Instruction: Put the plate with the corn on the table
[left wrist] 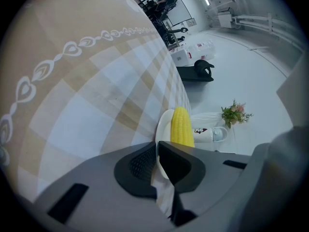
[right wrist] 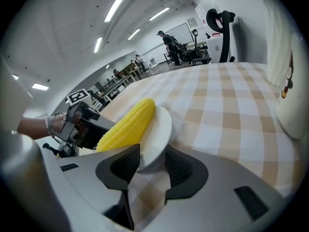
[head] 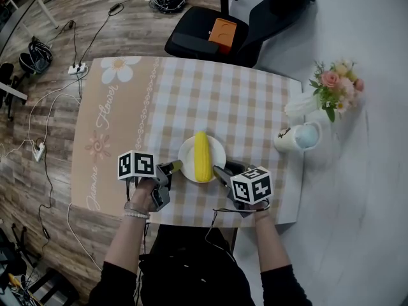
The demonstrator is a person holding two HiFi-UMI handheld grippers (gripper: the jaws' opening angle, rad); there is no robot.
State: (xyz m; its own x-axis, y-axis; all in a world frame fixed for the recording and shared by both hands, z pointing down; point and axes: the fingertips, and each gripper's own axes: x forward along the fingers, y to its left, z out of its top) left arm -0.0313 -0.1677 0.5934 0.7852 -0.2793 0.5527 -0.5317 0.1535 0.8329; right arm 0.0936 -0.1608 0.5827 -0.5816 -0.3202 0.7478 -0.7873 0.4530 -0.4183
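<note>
Plate [head: 218,146] first: in your head view it sits flat on the checked table [head: 191,88], near the edge closest to you. The corn [head: 202,157] lies along its middle. Your left gripper [head: 173,167] is at the plate's left rim and your right gripper [head: 220,171] is at its right rim. So I think the putting-down is done and you are at the letting-go part. A mug [head: 298,138] and some flowers [head: 336,83] stand well off to the right. A black chair [head: 210,30] is past the far side of the table. None of them is in your way. In the left gripper view, the jaws are pressed onto the thin rim of the plate [left wrist: 162,124], pinching it, and the corn [left wrist: 182,125] lies just beyond. The mug [left wrist: 208,135] and flowers [left wrist: 235,112] are far behind. This hand has to let go next: spread the jaws, then slide straight back toward you without lifting the rim, or the corn may roll. In the right gripper view, the jaws are spread apart. The rim of the plate [right wrist: 158,134] sits between them, but the pads do not squeeze it. The corn [right wrist: 126,125] points toward the left gripper [right wrist: 79,125] on the other side. The mug [right wrist: 292,105] shows at the right edge, so pull this hand back toward you, not sideways.
</note>
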